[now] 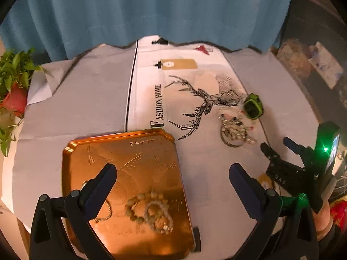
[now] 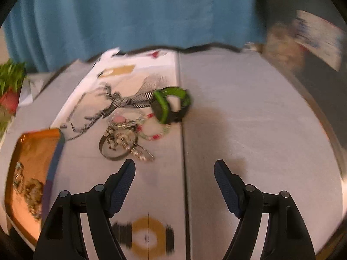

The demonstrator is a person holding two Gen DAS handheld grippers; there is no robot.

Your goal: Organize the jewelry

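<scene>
An orange metal tray (image 1: pixel 134 151) lies on the white cloth and holds beaded bracelets (image 1: pixel 149 210) and a thin chain (image 1: pixel 104 216). My left gripper (image 1: pixel 173 177) hangs open above the tray's right part, nothing between its fingers. A tangle of jewelry (image 1: pixel 235 130) lies to the right, with a green and black watch (image 1: pixel 252 106) just behind it. The right wrist view shows the same pile (image 2: pixel 125 138), the watch (image 2: pixel 171 106) and the tray (image 2: pixel 32 151) at far left. My right gripper (image 2: pixel 174 173) is open and empty, just short of the pile, and shows as (image 1: pixel 279 149) too.
A potted plant (image 1: pixel 13 91) with a red pot stands at the table's left edge. A blue curtain (image 1: pixel 151 10) hangs behind the table. Clutter (image 1: pixel 314 62) sits off the table's far right. The cloth bears a deer print (image 1: pixel 203 106).
</scene>
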